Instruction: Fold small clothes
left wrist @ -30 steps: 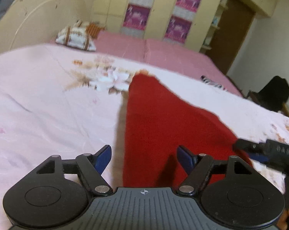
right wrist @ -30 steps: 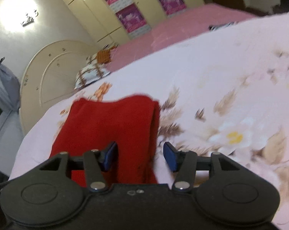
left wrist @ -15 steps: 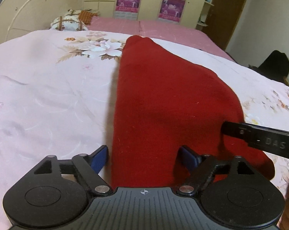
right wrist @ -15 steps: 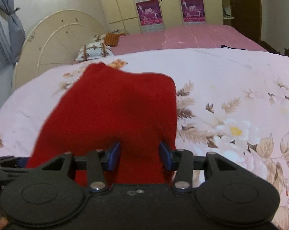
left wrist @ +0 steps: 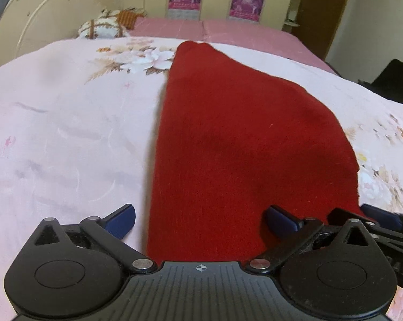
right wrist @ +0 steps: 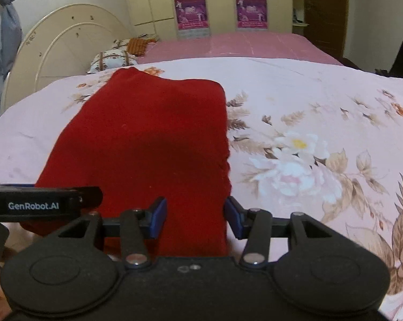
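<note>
Cloth fills the middle of both wrist views: a red knitted garment (left wrist: 244, 144) lying flat on a pale pink floral bedspread (left wrist: 67, 133), its near edge right under the two handheld tools. The left gripper (left wrist: 200, 220) has changed most; a second ago its blue pads stood closer together, and now its jaws are opening to their widest, one pad on bare bedspread to the left of the cloth, the other resting over the red fabric, neither pressing it. The garment's near left edge sits between them, loose. The right gripper (right wrist: 196, 218) has slid across toward the cloth's right edge (a second ago it was angled well off to one side), and its jaws stand partly spread with a strip of the red edge between the pads; they seem to touch the cloth on both sides, but whether they truly pinch it cannot be told. The garment also looks smoother and more squarely laid than before. My reading: a fold has just been set down and let go on the left, and the next fold has not begun.
</note>
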Available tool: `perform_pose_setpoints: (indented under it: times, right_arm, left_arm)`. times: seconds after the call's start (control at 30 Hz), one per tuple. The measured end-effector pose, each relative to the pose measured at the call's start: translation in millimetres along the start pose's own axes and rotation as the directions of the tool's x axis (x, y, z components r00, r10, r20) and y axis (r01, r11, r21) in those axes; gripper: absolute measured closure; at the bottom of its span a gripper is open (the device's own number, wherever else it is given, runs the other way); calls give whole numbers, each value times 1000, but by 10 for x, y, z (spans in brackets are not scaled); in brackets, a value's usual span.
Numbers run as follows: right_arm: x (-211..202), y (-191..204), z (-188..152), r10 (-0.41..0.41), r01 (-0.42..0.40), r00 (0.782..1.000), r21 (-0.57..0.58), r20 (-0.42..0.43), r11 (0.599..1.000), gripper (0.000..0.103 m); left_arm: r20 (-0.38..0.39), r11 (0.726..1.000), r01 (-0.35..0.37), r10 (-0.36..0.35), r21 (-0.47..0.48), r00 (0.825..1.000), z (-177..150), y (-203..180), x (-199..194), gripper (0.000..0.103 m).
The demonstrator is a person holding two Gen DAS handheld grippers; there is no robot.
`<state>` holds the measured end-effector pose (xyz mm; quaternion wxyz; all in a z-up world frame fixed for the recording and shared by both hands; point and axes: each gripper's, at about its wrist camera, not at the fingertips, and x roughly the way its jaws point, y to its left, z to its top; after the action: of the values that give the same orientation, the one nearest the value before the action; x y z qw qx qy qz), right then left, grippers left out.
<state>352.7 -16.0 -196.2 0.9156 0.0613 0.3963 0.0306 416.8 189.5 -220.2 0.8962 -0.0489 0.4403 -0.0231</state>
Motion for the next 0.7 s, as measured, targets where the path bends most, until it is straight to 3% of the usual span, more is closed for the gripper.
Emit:
perform_pose_setpoints:
  times: [0.1, 0.3, 0.5, 0.7]
  right_arm:
    - [-74, 9, -24, -1, 0, 1000, 21, 19, 1000, 54]
    - [58, 2, -78, -21, 22, 999, 45, -33, 999, 51]
    - [-58, 1, -85, -12, 13, 1000, 56, -19, 998, 43]
    - [-197, 51, -107, -8, 8, 1000, 39, -2, 999, 41]
  left_arm:
    - [-40, 1000, -1, -1, -29, 999, 9, 32, -5, 0]
    - [-75, 996, 11, -18, -83, 997, -6, 70, -4, 0]
    - [-9, 998, -52, 52, 21, 999, -24, -54, -141, 0]
    - [35, 991, -122, 120, 55, 992, -20, -100, -269, 0]
